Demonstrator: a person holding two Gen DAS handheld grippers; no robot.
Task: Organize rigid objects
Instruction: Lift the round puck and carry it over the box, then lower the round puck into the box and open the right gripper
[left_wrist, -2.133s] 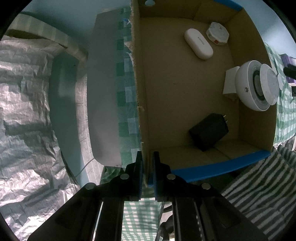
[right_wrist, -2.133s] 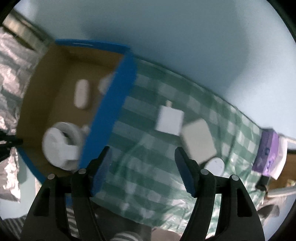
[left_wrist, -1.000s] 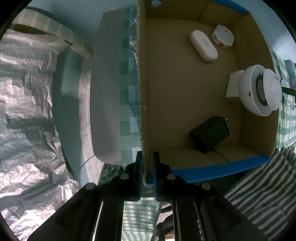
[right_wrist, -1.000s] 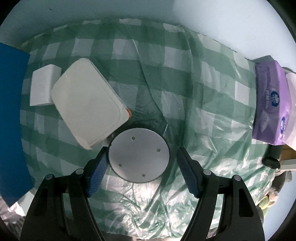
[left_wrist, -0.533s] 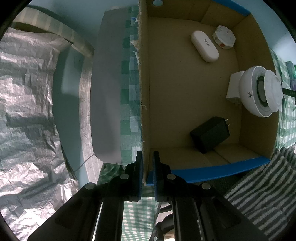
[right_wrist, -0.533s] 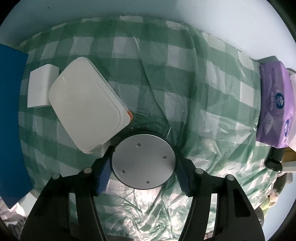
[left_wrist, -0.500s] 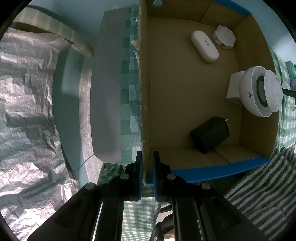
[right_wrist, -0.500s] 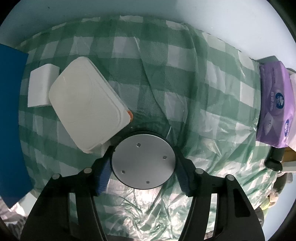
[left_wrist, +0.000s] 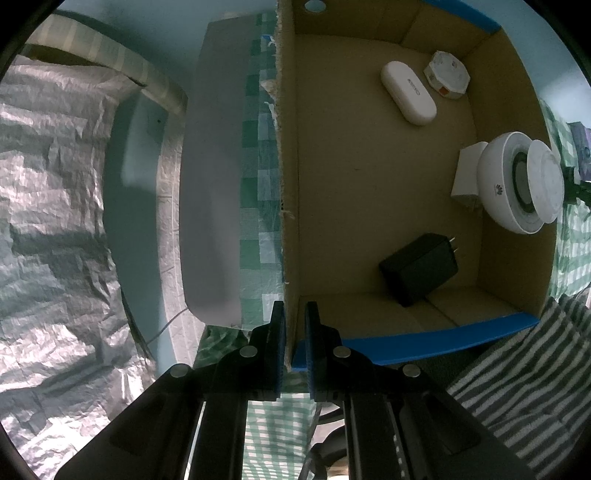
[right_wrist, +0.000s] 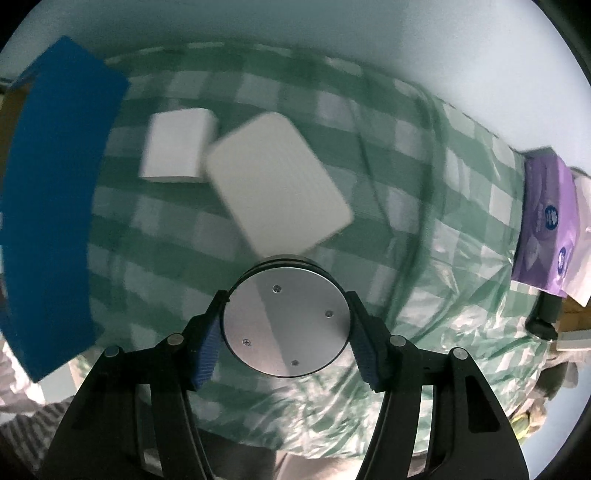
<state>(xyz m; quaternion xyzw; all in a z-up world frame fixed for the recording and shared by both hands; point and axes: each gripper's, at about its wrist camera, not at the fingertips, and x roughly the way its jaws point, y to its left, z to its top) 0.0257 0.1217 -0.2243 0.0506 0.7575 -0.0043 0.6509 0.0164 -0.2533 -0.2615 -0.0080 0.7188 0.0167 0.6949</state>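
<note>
Lifted since earlier, one silver disc (right_wrist: 286, 320); two white blocks (right_wrist: 277, 184) remain.

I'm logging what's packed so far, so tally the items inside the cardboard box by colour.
White: 4 - oval case, octagonal box, round speaker, small block
Black: 1 - plug adapter
Total: 5

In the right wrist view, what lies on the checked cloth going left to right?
Blue box wall → small white block → white rounded case → purple tissue pack. The held metal disc is left out.
</note>
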